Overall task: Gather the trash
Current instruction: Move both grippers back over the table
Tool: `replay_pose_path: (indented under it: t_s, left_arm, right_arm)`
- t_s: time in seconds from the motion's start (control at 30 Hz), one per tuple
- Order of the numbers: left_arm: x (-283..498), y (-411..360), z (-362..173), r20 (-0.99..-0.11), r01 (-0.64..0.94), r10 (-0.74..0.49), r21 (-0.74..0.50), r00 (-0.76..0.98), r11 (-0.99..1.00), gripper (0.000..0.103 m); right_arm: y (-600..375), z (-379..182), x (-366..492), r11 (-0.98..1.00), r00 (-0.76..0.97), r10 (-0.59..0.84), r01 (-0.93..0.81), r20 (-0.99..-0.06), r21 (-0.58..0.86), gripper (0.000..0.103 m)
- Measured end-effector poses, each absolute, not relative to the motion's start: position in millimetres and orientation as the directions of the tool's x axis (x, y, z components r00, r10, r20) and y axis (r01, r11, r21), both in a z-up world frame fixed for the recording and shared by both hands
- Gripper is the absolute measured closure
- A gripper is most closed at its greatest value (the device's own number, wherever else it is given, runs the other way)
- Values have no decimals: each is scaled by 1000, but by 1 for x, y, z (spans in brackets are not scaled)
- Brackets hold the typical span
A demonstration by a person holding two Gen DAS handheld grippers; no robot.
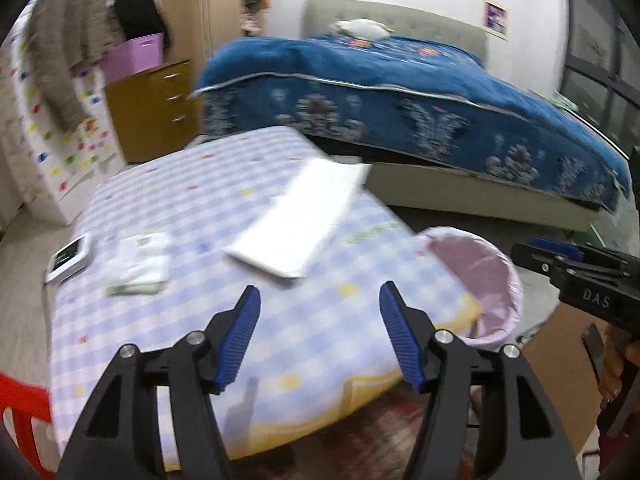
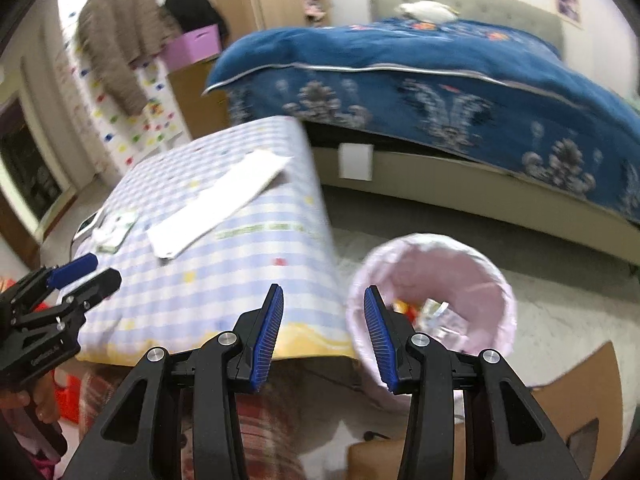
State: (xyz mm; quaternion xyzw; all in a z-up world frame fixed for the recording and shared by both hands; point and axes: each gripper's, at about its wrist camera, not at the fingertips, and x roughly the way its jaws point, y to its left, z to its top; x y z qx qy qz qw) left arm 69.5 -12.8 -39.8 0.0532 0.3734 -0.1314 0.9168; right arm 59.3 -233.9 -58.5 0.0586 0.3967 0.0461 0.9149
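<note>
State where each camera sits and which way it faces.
Left wrist: behind the open left tool, facing down over the checked cloth table toward the blue bed; right tool at right.
Right wrist: behind the open right tool, over the pink-lined bin; left tool at left.
Shared: table, bin, bed, white flat pad.

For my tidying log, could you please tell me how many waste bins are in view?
1: a pink-lined waste bin on the floor beside the table's right edge, with trash already inside. Others may be hidden.
</note>
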Motion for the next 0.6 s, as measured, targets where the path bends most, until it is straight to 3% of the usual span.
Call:
replay_pose_path:
  t_s: [0.17, 0.3, 0.4, 0.6]
  left_arm:
    - [78, 41, -40, -689, 152, -76, 50, 721, 987, 32]
    - [88, 74, -47, -698, 78, -13, 62, 716, 995, 25]
    - [97, 93, -53, -708, 42, 7, 51, 706, 998, 24]
    - [106, 108, -62, -720, 28, 4, 32, 694, 999, 24]
  right_arm:
    - [-189, -64, 85, 985, 651, 172, -106, -739, 135, 56]
    - [-157, -72, 109, 982, 633, 186, -139, -752, 125, 37]
    - [-136, -80, 126, 981, 621, 188, -158, -761, 113, 27]
    - [-116, -94, 162, 985, 621, 165, -143, -766, 96, 22]
